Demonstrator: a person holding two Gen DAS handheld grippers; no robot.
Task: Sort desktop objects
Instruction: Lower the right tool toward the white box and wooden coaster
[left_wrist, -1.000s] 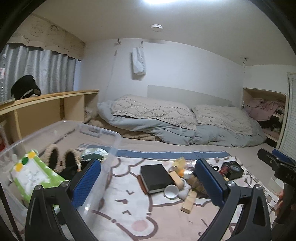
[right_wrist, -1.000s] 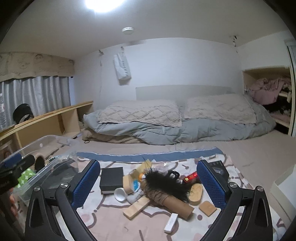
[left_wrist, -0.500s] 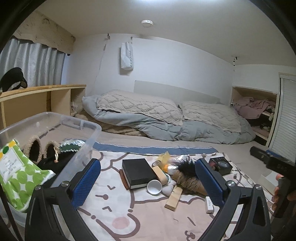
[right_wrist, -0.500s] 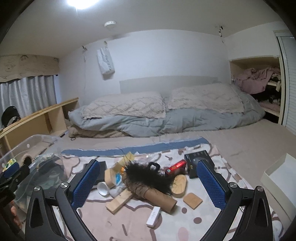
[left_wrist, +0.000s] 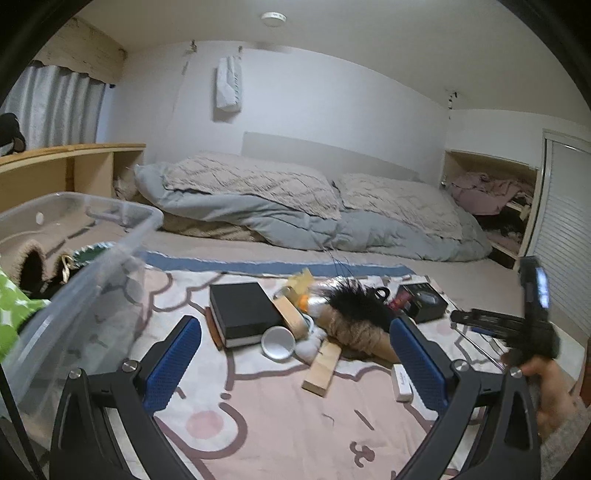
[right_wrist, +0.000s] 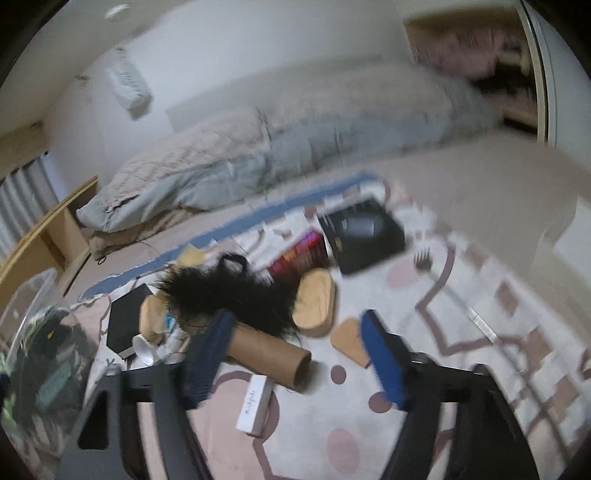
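The left tool (left_wrist: 295, 363) was open, with nothing between its blue pads. Just ahead of it, on the pink patterned blanket (left_wrist: 280, 424), lay a pile of desktop objects: a black box (left_wrist: 242, 308), a small white cup (left_wrist: 277, 343), a wooden block (left_wrist: 322, 371) and a black feather duster (left_wrist: 351, 302) on a rope-wrapped tube. A white stick-shaped case (left_wrist: 402, 382) lay just beside its right pad. To the left of this tool stood a clear plastic bin (left_wrist: 85, 295) with things already inside.

The right tool (right_wrist: 295, 354) was tilted down toward the same pile, and its picture was blurred. Its jaws were closing, but the pads pressed on nothing. The left pad was in front of the cardboard tube (right_wrist: 273, 354), and a flat wooden piece (right_wrist: 349, 341) lay just beside the right pad. A black carton (right_wrist: 364, 236) and a fork (right_wrist: 424, 260) lay further ahead, to the right.

In the left view, a hand (left_wrist: 550, 398) held the right tool's handle.
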